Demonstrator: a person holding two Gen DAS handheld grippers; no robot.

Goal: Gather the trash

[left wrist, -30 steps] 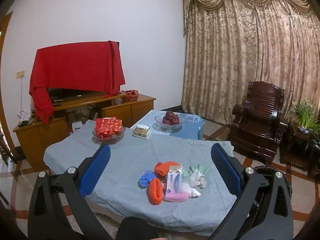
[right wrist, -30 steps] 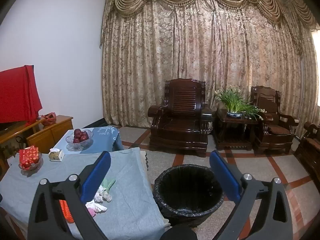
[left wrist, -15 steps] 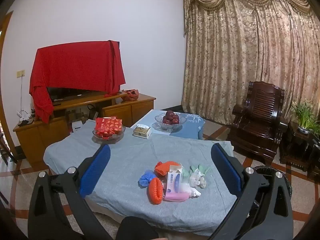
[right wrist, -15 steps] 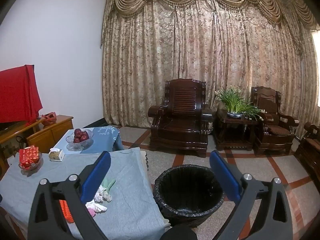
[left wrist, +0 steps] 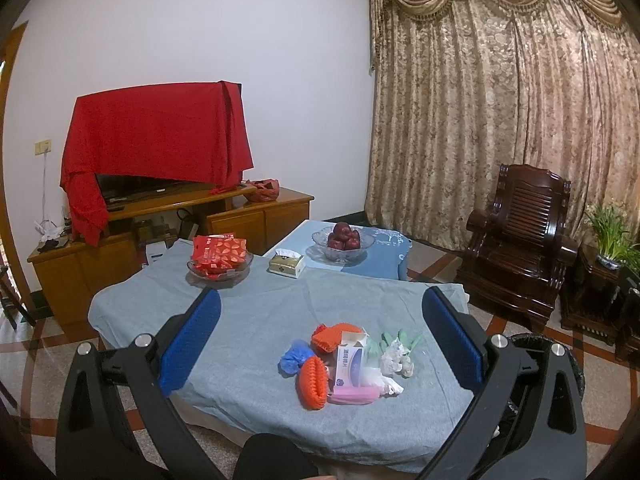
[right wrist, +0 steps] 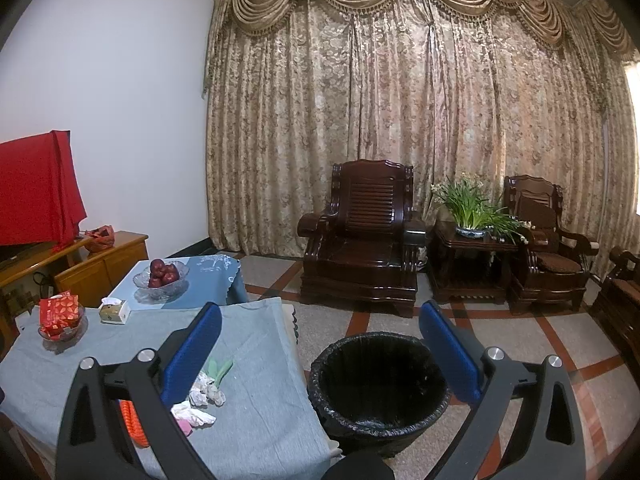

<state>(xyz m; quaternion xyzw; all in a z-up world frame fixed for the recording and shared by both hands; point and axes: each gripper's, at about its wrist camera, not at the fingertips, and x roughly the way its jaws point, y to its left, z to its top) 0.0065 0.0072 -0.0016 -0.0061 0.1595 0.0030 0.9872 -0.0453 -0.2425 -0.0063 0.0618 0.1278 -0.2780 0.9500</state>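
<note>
Both the left gripper [left wrist: 320, 320] and right gripper [right wrist: 320, 332] gape empty (nothing held); trash pile [left wrist: 344, 360] lies on the table [left wrist: 248, 320] beside the bin [right wrist: 378, 384].

Lower centre of the left view, a trash pile [left wrist: 346, 364] lies on grey cloth: orange nets, blue wad, white carton, pink packet, crumpled tissue. The black-lined bin [right wrist: 378, 384] stands open, bottom centre of the right view.
</note>
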